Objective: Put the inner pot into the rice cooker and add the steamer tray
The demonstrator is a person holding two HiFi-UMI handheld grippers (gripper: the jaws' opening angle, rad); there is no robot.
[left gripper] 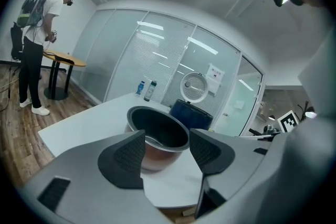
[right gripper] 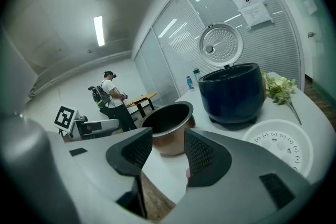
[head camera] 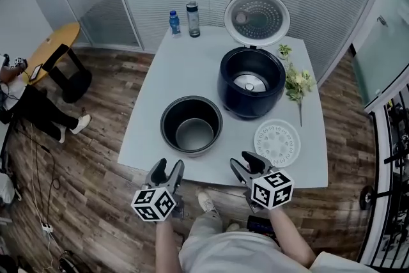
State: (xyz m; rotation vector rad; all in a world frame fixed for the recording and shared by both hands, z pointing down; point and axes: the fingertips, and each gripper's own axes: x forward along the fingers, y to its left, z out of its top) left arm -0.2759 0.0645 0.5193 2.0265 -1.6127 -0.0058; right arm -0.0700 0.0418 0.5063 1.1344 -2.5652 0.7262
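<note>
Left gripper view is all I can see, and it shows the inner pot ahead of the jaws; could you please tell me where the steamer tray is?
Observer: The steamer tray lies flat on the table, near its front edge, in front of the rice cooker and right of the inner pot.
Operator: Thank you. Is the cooker empty?
Observer: Yes, the head view shows only the bare heating plate inside it.
Operator: And the right gripper?
Observer: The right gripper is open and holds nothing, near the table's front edge, close to the tray.
</note>
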